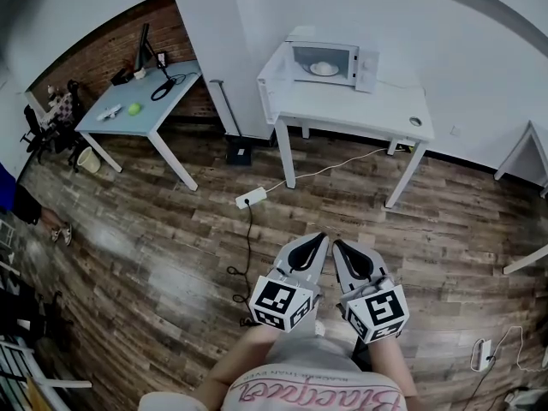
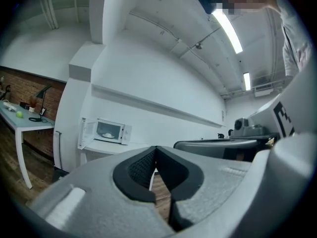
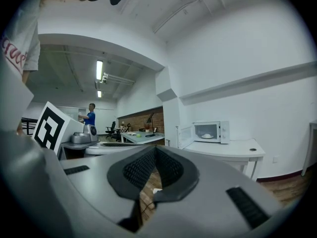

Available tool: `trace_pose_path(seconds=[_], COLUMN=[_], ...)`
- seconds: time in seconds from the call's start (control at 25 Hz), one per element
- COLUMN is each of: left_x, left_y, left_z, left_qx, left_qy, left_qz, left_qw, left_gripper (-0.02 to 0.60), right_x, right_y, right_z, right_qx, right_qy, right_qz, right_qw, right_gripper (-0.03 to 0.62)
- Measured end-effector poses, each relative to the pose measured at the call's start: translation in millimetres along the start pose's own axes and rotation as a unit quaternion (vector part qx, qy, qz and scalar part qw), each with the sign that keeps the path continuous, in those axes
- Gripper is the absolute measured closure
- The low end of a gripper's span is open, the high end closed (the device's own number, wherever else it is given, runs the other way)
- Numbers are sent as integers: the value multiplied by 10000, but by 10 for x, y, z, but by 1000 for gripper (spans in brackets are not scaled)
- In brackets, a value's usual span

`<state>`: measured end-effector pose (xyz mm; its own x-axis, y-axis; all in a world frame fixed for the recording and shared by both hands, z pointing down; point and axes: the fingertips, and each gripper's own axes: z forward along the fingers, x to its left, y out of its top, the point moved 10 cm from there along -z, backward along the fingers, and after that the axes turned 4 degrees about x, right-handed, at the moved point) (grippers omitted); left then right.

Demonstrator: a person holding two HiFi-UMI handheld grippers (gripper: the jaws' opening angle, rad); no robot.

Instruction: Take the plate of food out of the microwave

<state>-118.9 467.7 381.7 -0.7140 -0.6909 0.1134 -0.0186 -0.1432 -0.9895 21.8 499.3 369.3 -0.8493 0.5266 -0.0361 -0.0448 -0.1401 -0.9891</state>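
Both tools sit side by side, well short of the white table (image 1: 360, 116). The left gripper (image 1: 318, 238) has its jaws pressed together on nothing, and the right gripper (image 1: 340, 245) is likewise closed and empty. Far left of the table stands a pale blue desk (image 1: 120, 110) bearing a black desk lamp (image 1: 141, 45) and a small green round thing (image 1: 134, 108). On the wood floor (image 1: 154, 255) in front of the table's left leg lies a white power strip (image 1: 251, 198), its cords trailing across the stretch between grippers and table. On the table's back left part sits the white microwave (image 1: 330, 61), its door (image 1: 272, 77) swung open to the left. The plate of food (image 1: 324, 68) rests inside the cavity.
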Motion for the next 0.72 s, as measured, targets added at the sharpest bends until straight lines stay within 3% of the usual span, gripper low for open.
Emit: trace_pose_path(seconds=[0.24, 0.72], left_x=[146, 555], left_y=[-25, 152], left_z=[152, 635], left_qx=[129, -112], left_qy=[3, -196], left_qz=[-128, -97], left_qw=[9998, 9997], left_gripper=[580, 580], right_x=[-113, -454], right_y=[-3, 88], right_z=[124, 618], right_qx=[105, 94], right_qy=[-28, -49], right_qz=[-144, -42], right_qw=[9998, 9999], right_gripper=[582, 582])
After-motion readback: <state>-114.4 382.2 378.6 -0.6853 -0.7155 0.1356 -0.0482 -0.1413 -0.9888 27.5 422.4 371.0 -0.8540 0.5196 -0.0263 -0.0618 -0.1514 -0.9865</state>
